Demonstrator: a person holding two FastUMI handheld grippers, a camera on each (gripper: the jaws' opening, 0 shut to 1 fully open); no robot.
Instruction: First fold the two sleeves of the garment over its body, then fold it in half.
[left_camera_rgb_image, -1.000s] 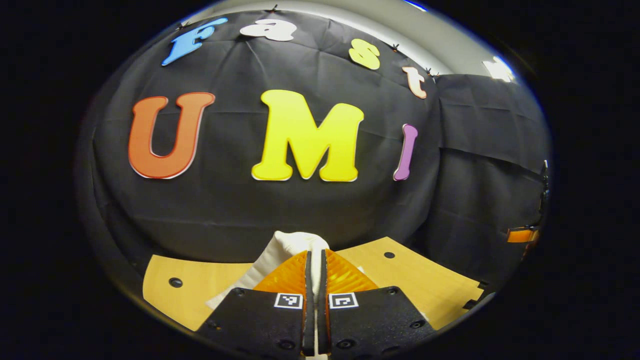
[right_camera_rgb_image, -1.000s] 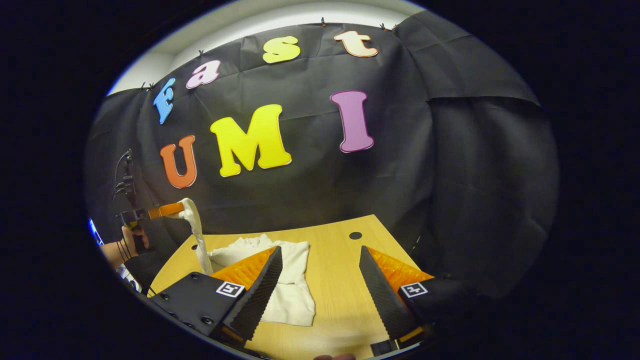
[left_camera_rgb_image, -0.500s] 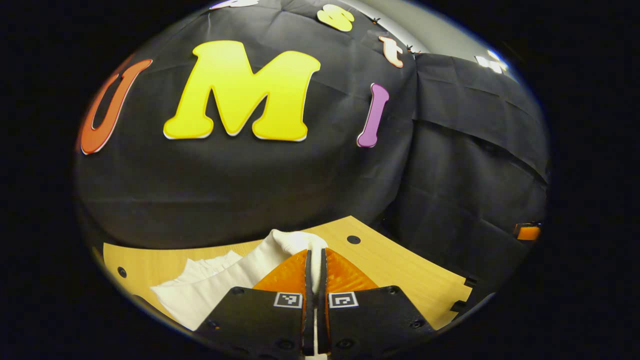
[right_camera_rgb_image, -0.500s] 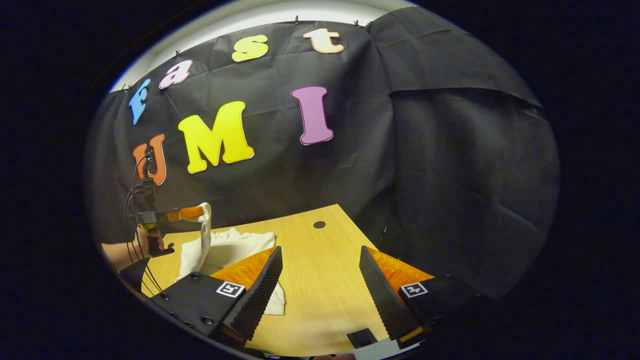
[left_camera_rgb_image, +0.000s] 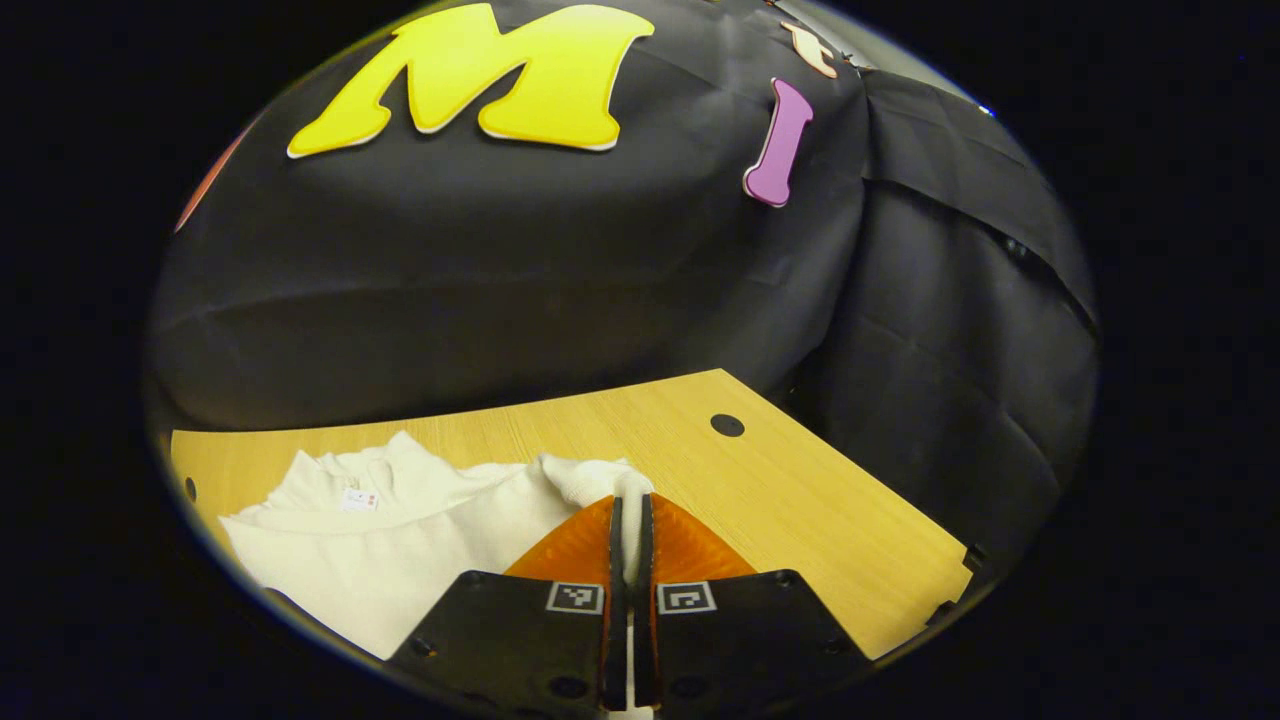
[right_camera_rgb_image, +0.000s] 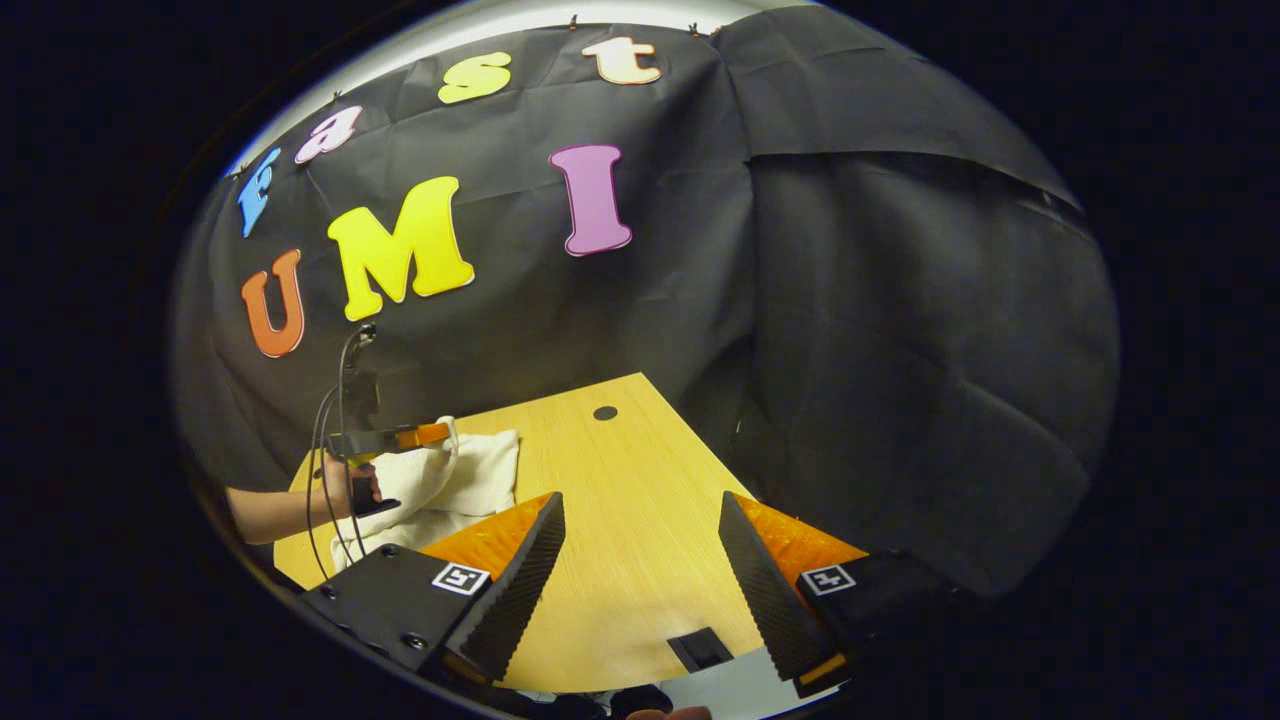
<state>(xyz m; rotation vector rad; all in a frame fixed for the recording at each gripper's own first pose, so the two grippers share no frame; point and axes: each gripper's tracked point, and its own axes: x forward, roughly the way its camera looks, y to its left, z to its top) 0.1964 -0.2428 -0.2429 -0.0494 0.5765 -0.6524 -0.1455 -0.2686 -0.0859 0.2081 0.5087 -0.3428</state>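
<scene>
The left gripper (left_camera_rgb_image: 630, 510) is pinching a white sleeve (left_camera_rgb_image: 585, 478) between closed fingers, holding it over the garment (left_camera_rgb_image: 400, 540) lying on the wooden table (left_camera_rgb_image: 780, 520). In the right gripper view, the right gripper (right_camera_rgb_image: 640, 570) is hovering with fingers spread wide above bare tabletop, while a hand (right_camera_rgb_image: 345, 485) is gripping the left gripper's handle.

The garment (left_camera_rgb_image: 380, 540) lies on the table (left_camera_rgb_image: 800, 500) — toward its left side, left gripper (left_camera_rgb_image: 630, 520) just above it.

L gripper (left_camera_rgb_image: 630, 520) fingers pinched together on cloth, R gripper (right_camera_rgb_image: 640, 540) jaws wide apart, hand (right_camera_rgb_image: 355, 485) gripping L handle.
</scene>
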